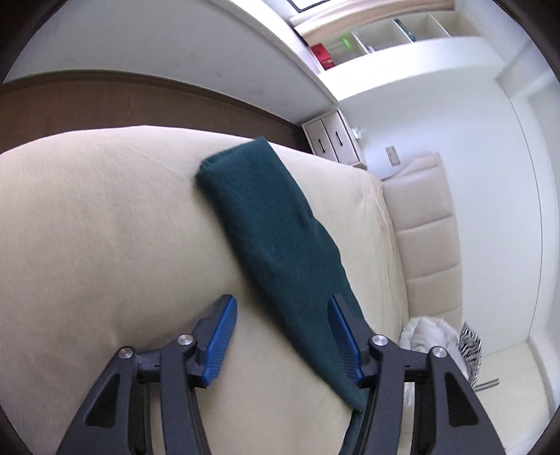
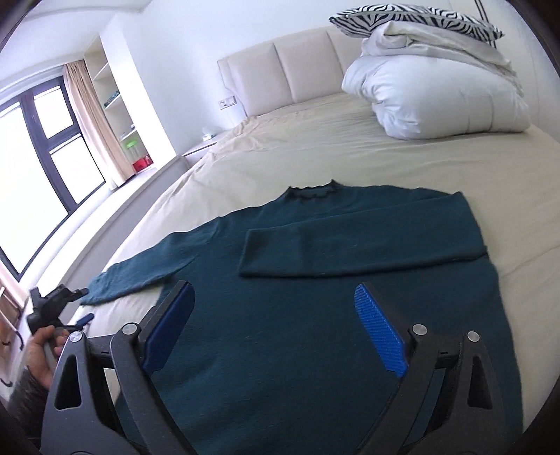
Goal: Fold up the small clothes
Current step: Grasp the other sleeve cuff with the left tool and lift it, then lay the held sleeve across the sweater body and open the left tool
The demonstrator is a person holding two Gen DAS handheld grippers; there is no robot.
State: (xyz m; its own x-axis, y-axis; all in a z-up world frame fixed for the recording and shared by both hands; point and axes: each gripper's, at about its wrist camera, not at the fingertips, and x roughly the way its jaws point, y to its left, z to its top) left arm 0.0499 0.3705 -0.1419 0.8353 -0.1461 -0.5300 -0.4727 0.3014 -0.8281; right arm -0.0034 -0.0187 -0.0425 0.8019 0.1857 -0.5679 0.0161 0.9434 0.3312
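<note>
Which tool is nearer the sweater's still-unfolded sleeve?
Left. The left tool is open at the unfolded sleeve, its end between the jaws. The right tool is open over the sweater's body, farther away.

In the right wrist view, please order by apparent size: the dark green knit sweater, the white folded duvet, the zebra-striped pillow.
1. Dark green knit sweater, largest, though nearest the camera.
2. White folded duvet.
3. Zebra-striped pillow, smallest, but farthest and partly covered.

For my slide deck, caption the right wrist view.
Open right gripper over a green sweater on the bed, one sleeve folded across.
</note>
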